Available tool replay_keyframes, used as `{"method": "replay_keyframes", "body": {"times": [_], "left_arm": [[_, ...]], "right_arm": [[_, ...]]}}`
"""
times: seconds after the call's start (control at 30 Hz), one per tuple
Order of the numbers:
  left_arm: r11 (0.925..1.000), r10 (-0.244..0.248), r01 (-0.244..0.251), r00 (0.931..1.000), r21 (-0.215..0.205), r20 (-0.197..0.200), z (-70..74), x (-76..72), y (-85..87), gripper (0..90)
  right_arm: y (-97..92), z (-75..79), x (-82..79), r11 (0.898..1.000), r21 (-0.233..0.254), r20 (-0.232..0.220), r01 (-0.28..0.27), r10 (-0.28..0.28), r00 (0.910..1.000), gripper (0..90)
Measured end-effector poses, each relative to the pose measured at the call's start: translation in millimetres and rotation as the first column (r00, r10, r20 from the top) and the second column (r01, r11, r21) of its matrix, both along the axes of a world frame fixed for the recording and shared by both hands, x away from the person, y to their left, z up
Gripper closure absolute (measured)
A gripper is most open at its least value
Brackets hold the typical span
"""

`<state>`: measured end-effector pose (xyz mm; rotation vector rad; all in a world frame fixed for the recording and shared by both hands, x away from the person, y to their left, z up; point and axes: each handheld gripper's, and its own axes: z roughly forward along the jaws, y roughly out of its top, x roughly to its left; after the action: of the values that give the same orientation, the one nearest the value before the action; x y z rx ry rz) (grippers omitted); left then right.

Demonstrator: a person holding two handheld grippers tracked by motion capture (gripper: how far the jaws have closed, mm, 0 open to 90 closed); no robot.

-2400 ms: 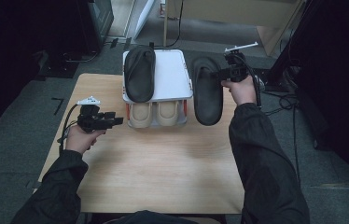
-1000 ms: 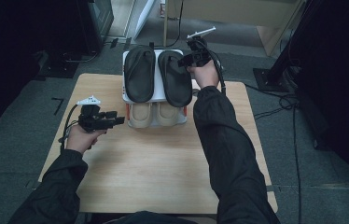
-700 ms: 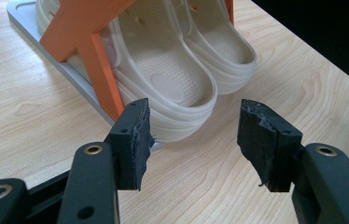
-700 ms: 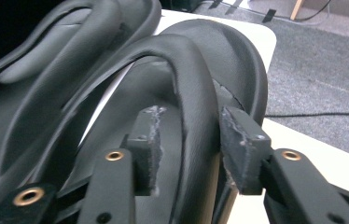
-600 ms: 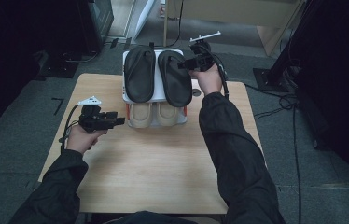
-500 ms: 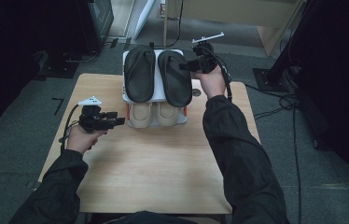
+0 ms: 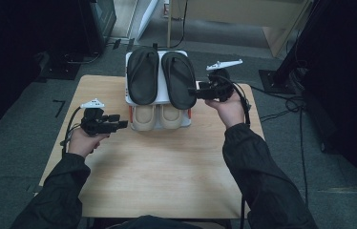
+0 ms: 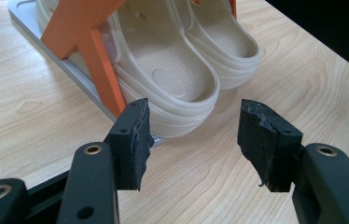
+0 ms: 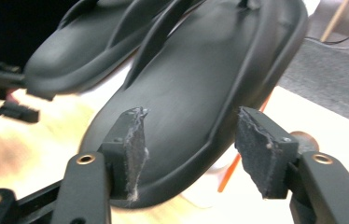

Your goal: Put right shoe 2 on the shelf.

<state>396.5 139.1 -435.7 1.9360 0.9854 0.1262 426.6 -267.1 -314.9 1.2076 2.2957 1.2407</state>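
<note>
**Right gripper opens beside the sandal on the rack**

The left gripper [image 7: 119, 124] rests low over the tabletop [image 7: 157, 167], held level and aimed at the beige clogs [image 7: 160, 117] on the rack's lower tier; its jaws stand apart with nothing between them. The two black sandals [image 7: 143, 74] lie side by side on the white top shelf [image 7: 160, 98] of the rack, long axes running away from the person, heels nearest. The right sandal [image 7: 179, 78] overhangs the shelf's near edge. The right gripper [image 7: 193, 90], arm outstretched and level, points leftward at that sandal's heel; its jaws have just been opening and stand wide, gripping nothing.
</note>
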Motion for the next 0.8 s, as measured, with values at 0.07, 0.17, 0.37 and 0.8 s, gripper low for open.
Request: {"method": "replay_keyframes", "body": {"times": [0.07,0.17,0.37,0.8], "left_arm": [[1.0000,0.002,-0.002,1.0000,0.000,-0.001,0.1,-0.1,0.3,44.4],[1.0000,0.003,-0.003,1.0000,-0.005,-0.002,0.4,-0.2,0.9,44.4],[1.0000,0.003,-0.003,1.0000,-0.004,-0.005,0.4,-0.2,1.1,44.4],[1.0000,0.002,-0.002,1.0000,-0.002,-0.002,0.3,-0.3,0.2,44.4]], "right_arm": [[1.0,-3.8,-7.7,1.000,0.007,-0.006,-0.025,0.025,0.9997,41.2],[4.0,-9.7,-15.7,0.999,-0.018,-0.006,-0.043,0.043,0.9990,38.4],[6.3,-20.6,-26.1,0.998,-0.015,-0.004,-0.066,0.066,0.9978,33.6],[17.1,-26.1,-20.5,0.996,-0.025,-0.008,-0.087,0.087,0.9962,35.7]]}}
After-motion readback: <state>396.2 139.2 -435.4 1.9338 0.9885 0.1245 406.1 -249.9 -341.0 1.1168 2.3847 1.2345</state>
